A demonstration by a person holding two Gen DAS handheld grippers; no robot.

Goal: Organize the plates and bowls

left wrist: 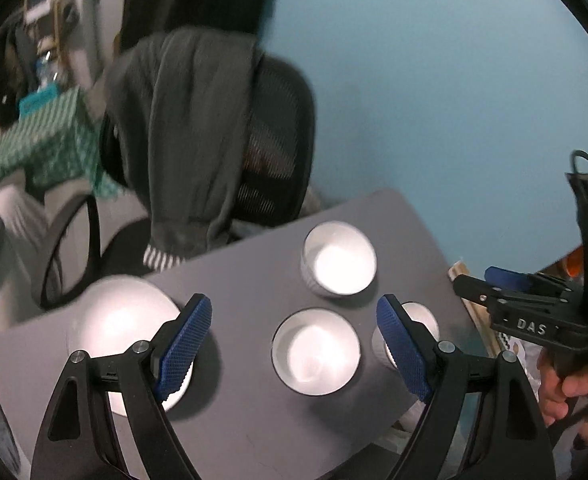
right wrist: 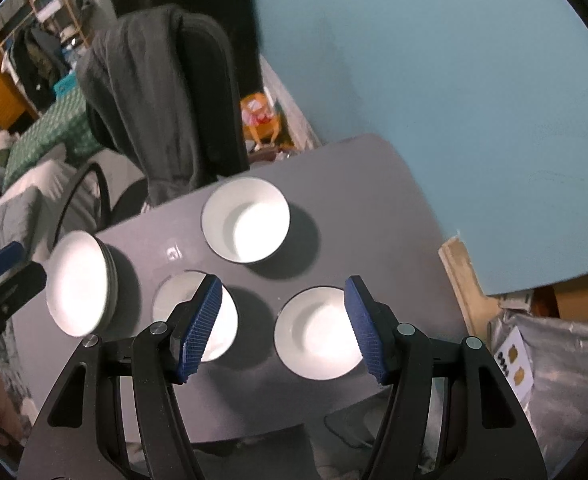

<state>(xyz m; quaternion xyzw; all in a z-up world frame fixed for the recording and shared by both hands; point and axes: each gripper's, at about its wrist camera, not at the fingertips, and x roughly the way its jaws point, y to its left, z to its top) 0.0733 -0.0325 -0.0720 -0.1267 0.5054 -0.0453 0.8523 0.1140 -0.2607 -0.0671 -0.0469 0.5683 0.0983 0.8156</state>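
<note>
On a grey table point(left wrist: 253, 264) stand a stack of white plates point(left wrist: 121, 328) at the left and three white bowls: a far one point(left wrist: 338, 258), a middle one point(left wrist: 316, 352) and a right one point(left wrist: 422, 320) half hidden by a finger. My left gripper point(left wrist: 294, 306) hovers open above the middle bowl with nothing in it. In the right wrist view the plates point(right wrist: 79, 284), far bowl point(right wrist: 245, 220), middle bowl point(right wrist: 169, 300) and right bowl point(right wrist: 318, 334) all show. My right gripper point(right wrist: 282, 284) hangs open and empty above the right bowl. Each gripper shows at the other view's edge point(left wrist: 490, 284) point(right wrist: 5, 270).
A black mesh office chair point(left wrist: 277, 140) draped with a dark grey garment point(left wrist: 189, 132) stands against the table's far left side. A blue wall point(left wrist: 434, 80) lies behind. A green checked blanket point(right wrist: 53, 128) covers a bed at left. A silver bag point(right wrist: 554, 360) and cardboard sit right of the table.
</note>
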